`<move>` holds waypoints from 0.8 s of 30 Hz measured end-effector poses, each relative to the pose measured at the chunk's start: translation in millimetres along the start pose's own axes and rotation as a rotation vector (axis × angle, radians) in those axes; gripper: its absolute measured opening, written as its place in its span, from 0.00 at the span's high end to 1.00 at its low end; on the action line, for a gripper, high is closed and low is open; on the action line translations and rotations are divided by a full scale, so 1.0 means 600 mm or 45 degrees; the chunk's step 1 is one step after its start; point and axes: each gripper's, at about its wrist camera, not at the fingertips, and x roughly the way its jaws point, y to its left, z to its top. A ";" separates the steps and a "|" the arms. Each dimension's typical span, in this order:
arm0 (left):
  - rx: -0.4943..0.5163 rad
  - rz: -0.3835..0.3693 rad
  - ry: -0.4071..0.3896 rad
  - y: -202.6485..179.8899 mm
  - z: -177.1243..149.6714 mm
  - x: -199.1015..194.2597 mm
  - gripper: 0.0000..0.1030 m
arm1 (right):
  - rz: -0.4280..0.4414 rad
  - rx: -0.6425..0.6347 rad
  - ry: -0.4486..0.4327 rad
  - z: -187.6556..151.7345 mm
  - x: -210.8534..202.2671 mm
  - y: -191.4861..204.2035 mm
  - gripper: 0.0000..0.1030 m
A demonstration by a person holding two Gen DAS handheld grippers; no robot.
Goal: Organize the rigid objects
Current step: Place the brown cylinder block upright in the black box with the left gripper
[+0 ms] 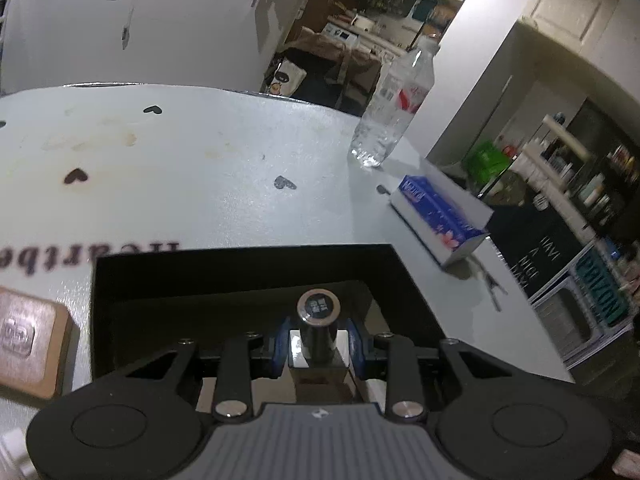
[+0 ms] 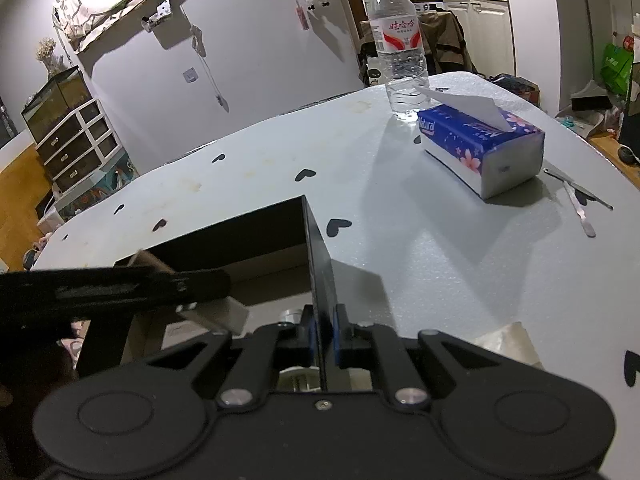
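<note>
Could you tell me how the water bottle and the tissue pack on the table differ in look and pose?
The water bottle stands upright, while the tissue pack lies flat on its long side. The bottle is clear plastic with a red-and-white label; the pack is opaque, blue on top with pink flowers and white sides. The bottle is capped shut, whereas a tissue sticks out of the pack's top. Both rest on the pale table at its far side, close to each other.

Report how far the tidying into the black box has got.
Done: little to confirm, since the black box interior is mostly hidden. In hand: the left gripper grips a small metal-capped bottle over the box, while the right gripper pinches the box wall to steady it. Left: the pink case beside the box, the tissue pack, water bottle and metal tools remain on the table.
</note>
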 end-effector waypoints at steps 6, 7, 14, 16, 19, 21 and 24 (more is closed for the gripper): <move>0.045 0.036 -0.022 -0.025 0.024 0.028 0.69 | 0.008 0.011 -0.004 -0.001 0.000 -0.003 0.91; 0.054 0.040 -0.020 -0.031 0.027 0.033 0.69 | 0.008 0.012 -0.004 -0.001 0.000 -0.002 0.91; 0.049 0.057 0.015 -0.051 0.037 0.073 0.69 | 0.004 0.005 0.001 0.001 0.002 0.000 0.91; 0.050 0.060 0.026 -0.053 0.034 0.077 0.67 | 0.004 0.005 0.003 0.001 0.002 0.000 0.91; 0.020 0.046 0.026 -0.048 0.035 0.072 0.49 | 0.010 0.010 0.004 0.000 0.002 -0.002 0.91; 0.006 0.036 0.014 -0.045 0.035 0.064 0.43 | 0.010 0.013 0.002 0.000 0.002 -0.002 0.91; 0.005 0.020 0.005 -0.042 0.032 0.049 0.36 | 0.009 0.015 0.002 0.000 0.002 -0.002 0.91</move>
